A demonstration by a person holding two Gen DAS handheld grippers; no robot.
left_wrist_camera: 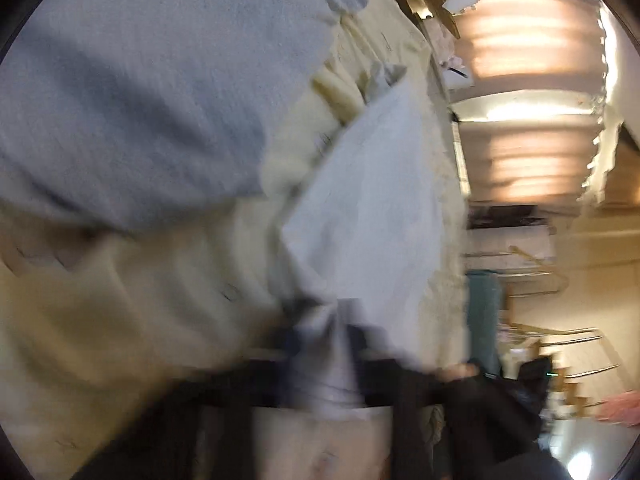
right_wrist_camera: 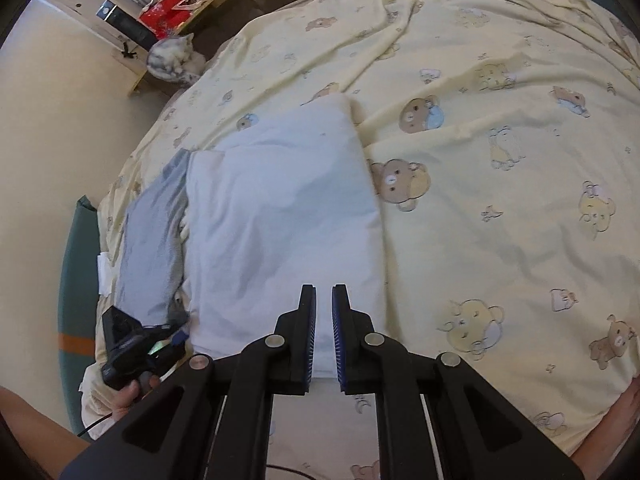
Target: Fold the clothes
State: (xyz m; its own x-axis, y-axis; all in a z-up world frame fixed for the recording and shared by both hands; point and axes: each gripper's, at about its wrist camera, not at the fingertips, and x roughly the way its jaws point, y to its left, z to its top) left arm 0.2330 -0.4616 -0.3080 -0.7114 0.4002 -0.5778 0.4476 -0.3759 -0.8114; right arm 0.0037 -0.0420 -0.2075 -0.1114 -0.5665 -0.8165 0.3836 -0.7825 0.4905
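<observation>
- We see a bed covered with a pale yellow sheet printed with cartoon bears; the cotton lies in soft creases and long folds.
- Beyond the bed's far left corner stands a wooden desk against a cream wall, crowded with a red box, white papers and a black slab-shaped device.
- A grey-and-white cat sits at the end of that desk.
- A teal padded edge with an orange band runs along the bed's left side.
- The white garment lies folded into a smooth, puffy rectangle on the sheet, left of centre; just beside it on its left lies a grey garment of duller, slightly heathered knit.
- The right hand-held gripper hovers over the near edge of the white garment, its black fingers with blue ribbed pads a narrow gap apart, nothing between them.
- The left hand-held gripper sits at the near corner of the clothes; in its own blurred view the fingers are clamped on a bunched fold of white cloth.
- That view also shows the grey garment close up, and warm light on curtains.
</observation>
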